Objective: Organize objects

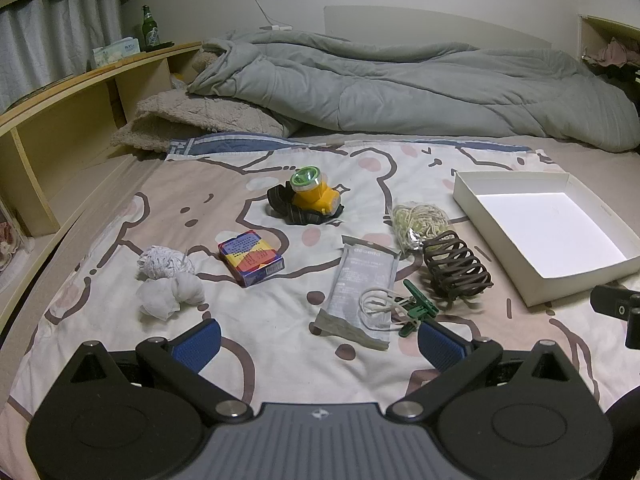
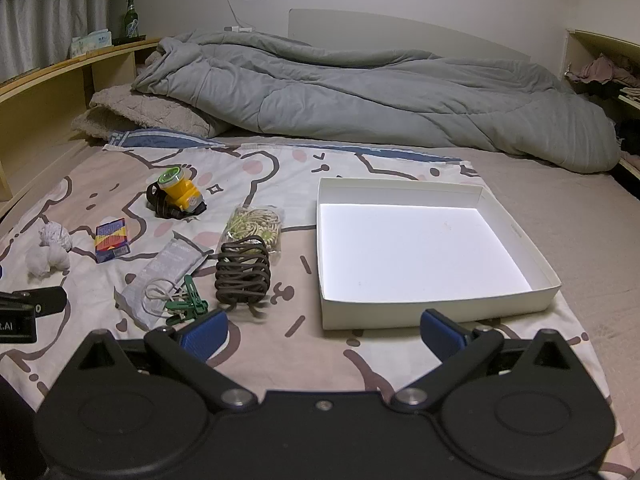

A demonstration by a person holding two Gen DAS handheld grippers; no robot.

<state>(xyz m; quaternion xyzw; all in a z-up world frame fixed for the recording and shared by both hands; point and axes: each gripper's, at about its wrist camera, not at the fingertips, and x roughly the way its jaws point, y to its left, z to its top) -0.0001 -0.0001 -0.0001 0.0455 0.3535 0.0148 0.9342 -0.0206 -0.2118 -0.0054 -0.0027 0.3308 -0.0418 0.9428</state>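
Both my grippers, left (image 1: 318,340) and right (image 2: 324,330), gape wide, holding nothing. Clutter lies left of the empty white box (image 2: 516,236); grab the brown coil (image 2: 242,274) squarely first.

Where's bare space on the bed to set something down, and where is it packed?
Free: the whole inside of the white box; the sheet between the card pack and the grey pouch; the strip just ahead of the left hand-held gripper. Crowded: pouch, green clips, brown coil and cord bag sit bunched together.
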